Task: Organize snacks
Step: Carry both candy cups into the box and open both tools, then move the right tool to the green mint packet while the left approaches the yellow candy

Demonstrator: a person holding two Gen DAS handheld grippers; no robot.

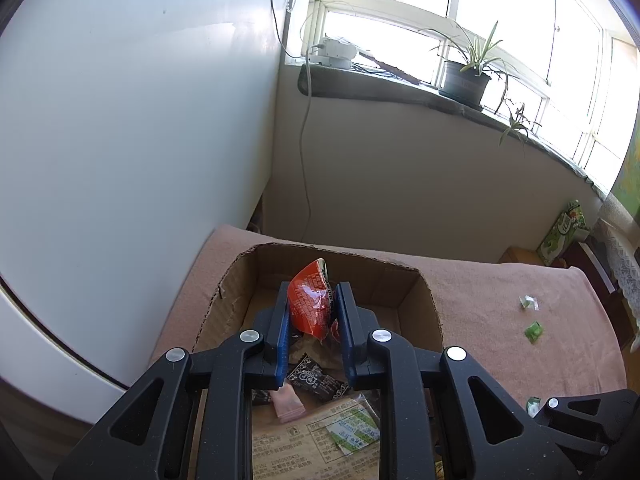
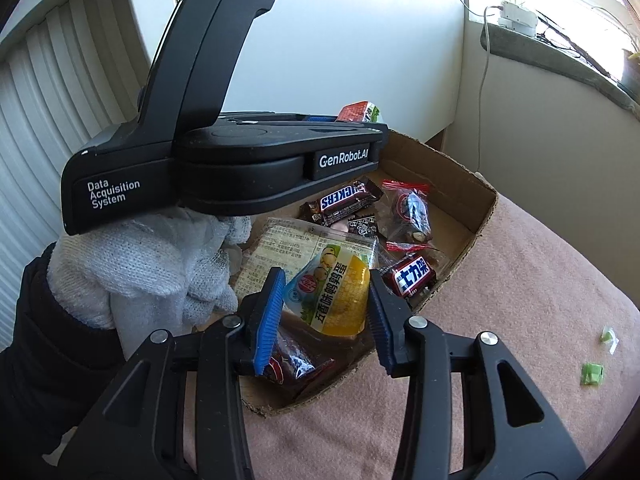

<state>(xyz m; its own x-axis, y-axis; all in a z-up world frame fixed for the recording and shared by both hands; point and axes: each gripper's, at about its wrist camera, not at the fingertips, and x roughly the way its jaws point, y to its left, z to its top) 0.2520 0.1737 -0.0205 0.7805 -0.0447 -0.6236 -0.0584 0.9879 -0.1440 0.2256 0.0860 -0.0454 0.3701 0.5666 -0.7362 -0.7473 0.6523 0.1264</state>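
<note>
Orange packet (image 1: pixel 310 304) sits clamped in my left gripper (image 1: pixel 313 312) above the box (image 1: pixel 352 268); light and crinkly, best pinched mid-body. My right gripper (image 2: pixel 326 316) straddles the yellow pouch (image 2: pixel 336 300), jaws apart, over the box.

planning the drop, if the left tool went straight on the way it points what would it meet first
Most likely the far wall of the cardboard box. The left tool, shut on the orange snack packet, points across the box; depth is unclear, so it might pass just above the rim.

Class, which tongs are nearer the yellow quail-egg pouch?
Right. The right tongs straddle the yellow quail-egg pouch; the left tongs hold a red packet higher over the box.
</note>
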